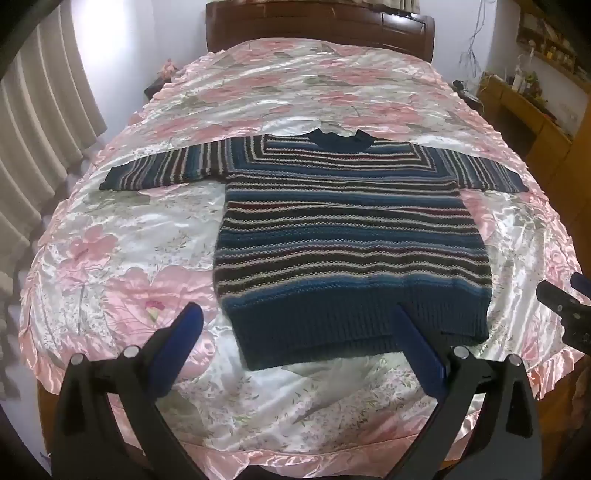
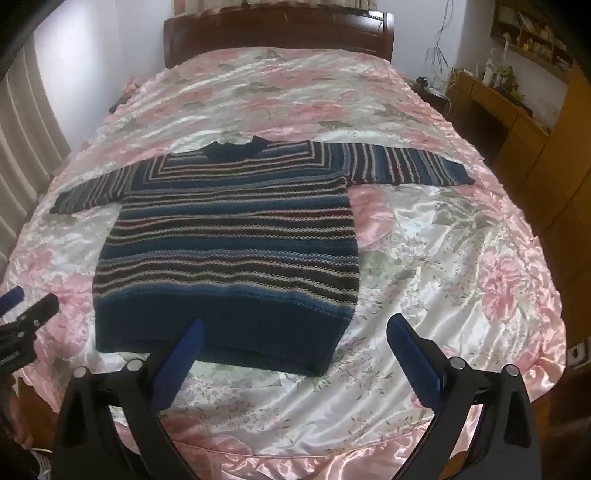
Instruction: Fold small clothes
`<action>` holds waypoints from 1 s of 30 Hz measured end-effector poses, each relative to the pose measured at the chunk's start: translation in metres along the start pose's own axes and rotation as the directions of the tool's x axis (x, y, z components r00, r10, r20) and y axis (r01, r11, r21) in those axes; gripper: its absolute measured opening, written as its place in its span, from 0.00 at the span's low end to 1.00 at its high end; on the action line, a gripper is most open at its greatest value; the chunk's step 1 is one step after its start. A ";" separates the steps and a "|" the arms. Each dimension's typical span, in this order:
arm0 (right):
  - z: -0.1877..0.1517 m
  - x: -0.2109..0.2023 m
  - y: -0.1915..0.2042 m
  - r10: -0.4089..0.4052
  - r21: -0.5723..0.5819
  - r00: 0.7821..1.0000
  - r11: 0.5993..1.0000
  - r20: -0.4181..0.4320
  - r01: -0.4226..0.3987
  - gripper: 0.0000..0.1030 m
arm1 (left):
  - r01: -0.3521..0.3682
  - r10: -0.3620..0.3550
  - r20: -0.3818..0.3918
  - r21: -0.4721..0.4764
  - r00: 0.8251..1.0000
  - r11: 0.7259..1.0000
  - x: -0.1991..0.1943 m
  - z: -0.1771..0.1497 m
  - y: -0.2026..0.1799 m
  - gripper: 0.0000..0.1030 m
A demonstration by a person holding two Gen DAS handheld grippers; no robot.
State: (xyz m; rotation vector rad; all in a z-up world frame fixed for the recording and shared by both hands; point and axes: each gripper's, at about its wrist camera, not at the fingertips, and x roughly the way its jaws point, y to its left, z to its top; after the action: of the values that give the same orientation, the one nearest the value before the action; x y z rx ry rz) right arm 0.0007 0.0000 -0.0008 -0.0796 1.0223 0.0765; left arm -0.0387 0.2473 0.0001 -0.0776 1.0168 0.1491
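Sweater (image 1: 351, 236) flat on bed (image 1: 258, 92), centre frame in left view, left of centre in right view. Collar twd headboard (image 1: 321, 29) at top, hem twd cameras; sleeves out L/R, so long axis runs across frame. Pink floral satin cover. Curtain (image 1: 40, 122) upper left, wood desk (image 1: 528, 114) upper right. Left gripper (image 1: 295, 321) wide, empty, over hem. Right gripper (image 2: 295, 332) wide, empty, above hem's right corner.

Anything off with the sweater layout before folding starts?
Nothing stands out. The striped sweater lies flat on the floral bedspread, sleeves spread, hem toward the cameras. Left gripper and right gripper are both open and clear of it.
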 end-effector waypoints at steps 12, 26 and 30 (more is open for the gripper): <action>0.002 0.003 -0.007 0.020 0.036 1.000 0.999 0.023 -0.021 0.97 | -0.016 0.016 0.006 0.017 1.000 1.000 0.010 0.005 0.001 0.97; 0.001 0.010 -0.011 0.024 0.050 1.000 0.998 0.011 -0.024 0.96 | -0.033 0.033 0.015 0.015 0.999 0.999 0.011 0.004 0.002 0.97; 0.001 0.011 -0.013 0.022 0.053 1.000 0.998 0.009 -0.023 0.97 | -0.040 0.040 0.012 0.019 0.999 0.999 0.012 0.003 -0.001 0.97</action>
State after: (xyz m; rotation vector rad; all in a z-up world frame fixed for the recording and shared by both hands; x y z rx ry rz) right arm 0.0089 -0.0127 -0.0091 -0.0197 1.0163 0.0702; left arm -0.0296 0.2481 -0.0084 -0.0387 1.0088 0.1757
